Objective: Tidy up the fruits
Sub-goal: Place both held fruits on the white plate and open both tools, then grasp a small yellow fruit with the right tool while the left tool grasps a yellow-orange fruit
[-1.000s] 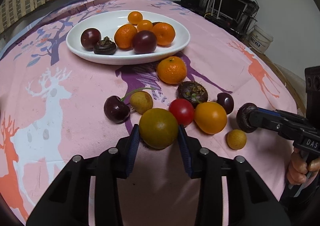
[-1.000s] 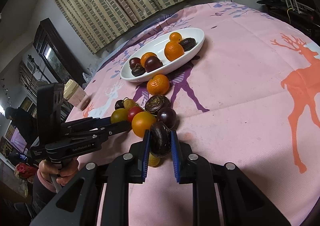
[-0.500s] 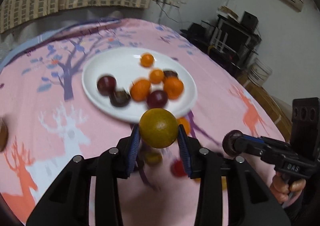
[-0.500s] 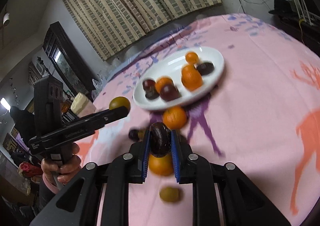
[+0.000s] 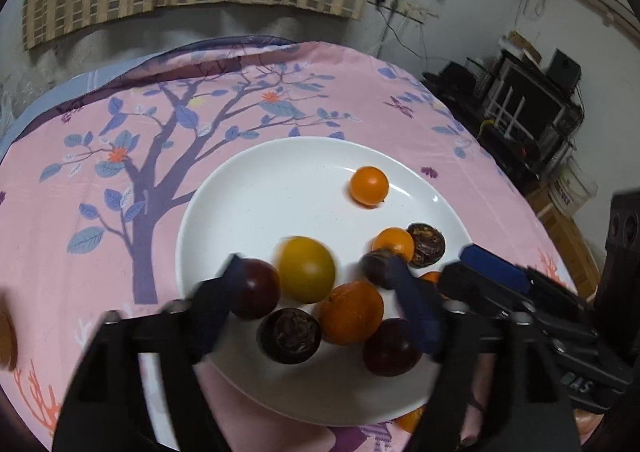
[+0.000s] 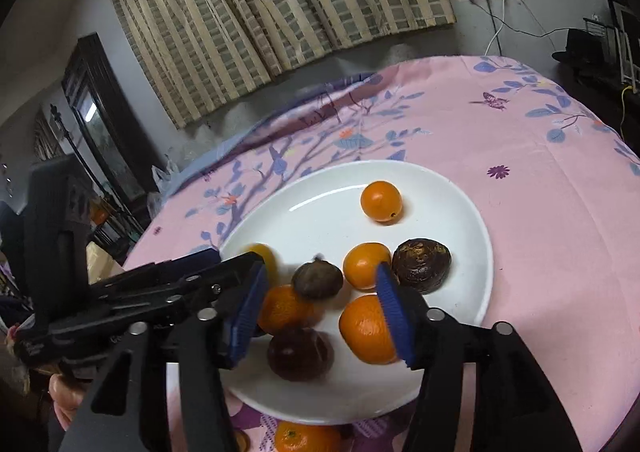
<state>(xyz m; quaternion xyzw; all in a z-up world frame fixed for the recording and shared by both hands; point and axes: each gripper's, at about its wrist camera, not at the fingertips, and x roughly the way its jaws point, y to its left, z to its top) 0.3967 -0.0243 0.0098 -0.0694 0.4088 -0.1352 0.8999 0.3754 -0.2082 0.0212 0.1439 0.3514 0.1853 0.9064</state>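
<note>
A white plate (image 5: 256,188) on the pink tablecloth holds several oranges, plums and dark wrinkled fruits. My left gripper (image 5: 320,292) is open above the plate. A yellow-green fruit (image 5: 306,269), blurred, lies between its spread jaws, free of both. My right gripper (image 6: 320,304) is also open over the plate (image 6: 448,188). A dark brown wrinkled fruit (image 6: 317,278), blurred, lies between its jaws, touching neither. The right gripper shows in the left wrist view (image 5: 496,272) at the plate's right side. The left gripper shows in the right wrist view (image 6: 224,264) at the plate's left.
An orange (image 6: 306,437) lies on the cloth just in front of the plate. Another orange fruit (image 5: 411,418) peeks out below the plate's near rim. A curtain and wall stand behind the table. Shelves with electronics (image 5: 524,100) stand at the right.
Both grippers moved forward over the plate and opened. The yellow-green fruit left the left gripper and the dark wrinkled fruit left the right gripper; both now lie among the fruits on the plate.
</note>
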